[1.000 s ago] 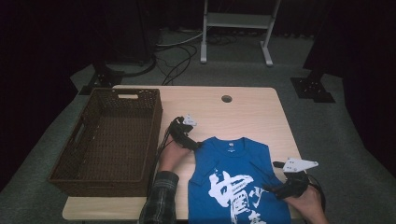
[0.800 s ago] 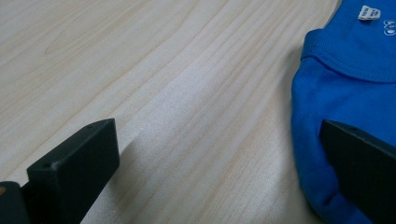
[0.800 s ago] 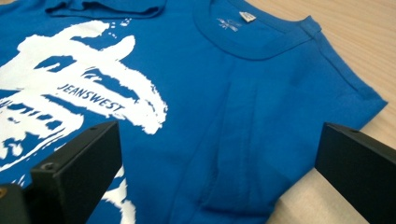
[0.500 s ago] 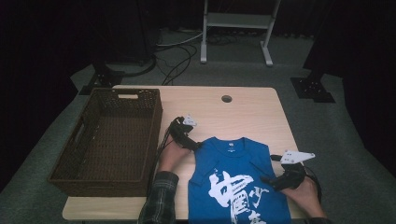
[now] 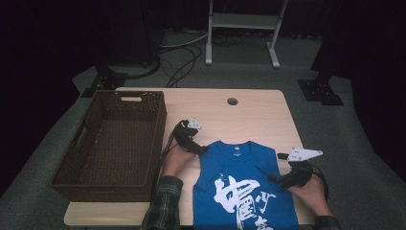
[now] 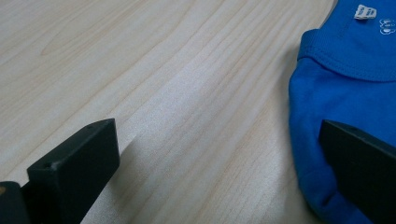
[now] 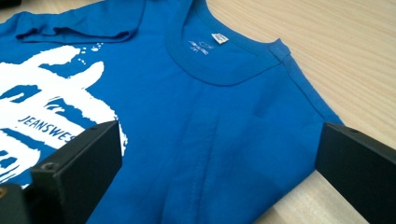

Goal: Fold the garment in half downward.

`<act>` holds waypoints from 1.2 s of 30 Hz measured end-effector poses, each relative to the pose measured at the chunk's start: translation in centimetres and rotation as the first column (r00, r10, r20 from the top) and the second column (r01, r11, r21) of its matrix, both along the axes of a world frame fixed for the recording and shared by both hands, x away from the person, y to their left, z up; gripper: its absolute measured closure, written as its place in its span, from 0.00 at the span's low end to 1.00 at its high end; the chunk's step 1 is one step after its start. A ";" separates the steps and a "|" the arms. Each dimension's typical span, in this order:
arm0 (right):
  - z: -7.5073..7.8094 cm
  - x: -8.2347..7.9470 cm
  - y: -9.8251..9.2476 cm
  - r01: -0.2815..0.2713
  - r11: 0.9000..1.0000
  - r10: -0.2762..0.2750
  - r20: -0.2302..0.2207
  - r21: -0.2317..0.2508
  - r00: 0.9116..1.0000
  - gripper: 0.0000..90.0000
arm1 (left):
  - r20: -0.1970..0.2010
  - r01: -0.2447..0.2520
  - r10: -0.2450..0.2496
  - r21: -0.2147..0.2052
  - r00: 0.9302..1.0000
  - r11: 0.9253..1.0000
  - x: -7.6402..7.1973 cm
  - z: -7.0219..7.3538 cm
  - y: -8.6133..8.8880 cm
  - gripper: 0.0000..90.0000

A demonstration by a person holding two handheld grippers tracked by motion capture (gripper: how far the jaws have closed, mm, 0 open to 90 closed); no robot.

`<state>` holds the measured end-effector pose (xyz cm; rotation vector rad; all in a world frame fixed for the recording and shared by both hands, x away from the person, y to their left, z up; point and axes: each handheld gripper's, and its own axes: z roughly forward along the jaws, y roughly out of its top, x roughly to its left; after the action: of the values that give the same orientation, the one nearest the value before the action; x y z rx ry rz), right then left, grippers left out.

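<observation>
High view: a blue T-shirt [image 5: 242, 187] lies flat at the near edge of the wooden table [image 5: 249, 115], front up with white print. A brown wicker basket [image 5: 112, 141] stands just beside it on the left. The left gripper [image 5: 197, 149] sits at the shirt's left shoulder, the right gripper [image 5: 275, 179] at its right edge.

Left gripper view: jaws spread wide, one over bare wood, the other over the shirt's edge [image 6: 327, 107].

Right gripper view: jaws released, straddling the shirt's side [image 7: 210, 130]; nothing obstructs.
</observation>
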<state>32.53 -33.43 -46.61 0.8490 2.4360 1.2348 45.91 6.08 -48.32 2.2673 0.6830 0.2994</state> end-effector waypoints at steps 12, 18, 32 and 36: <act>0.1 1.6 -0.3 0.011 1.000 -0.011 0.005 0.005 1.000 0.00 | 0.000 0.000 0.000 0.000 1.000 1.000 0.0 0.0 0.0 0.00; 0.3 2.4 -0.4 0.014 1.000 -0.014 0.005 0.008 1.000 0.02 | 0.000 0.000 0.000 0.000 1.000 1.000 0.0 0.0 0.0 0.00; 0.2 4.6 -0.8 0.025 1.000 -0.025 -0.008 0.007 1.000 0.06 | 0.000 0.000 0.000 0.000 1.000 1.000 0.0 0.0 0.0 0.00; 0.0 5.3 -0.9 0.029 1.000 -0.029 -0.020 0.000 0.999 0.07 | 0.000 0.000 0.000 0.000 1.000 1.000 0.0 0.0 0.0 0.00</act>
<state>37.85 -34.31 -46.66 0.8977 2.4305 1.2221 45.91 6.07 -48.32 2.2672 0.6831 0.2991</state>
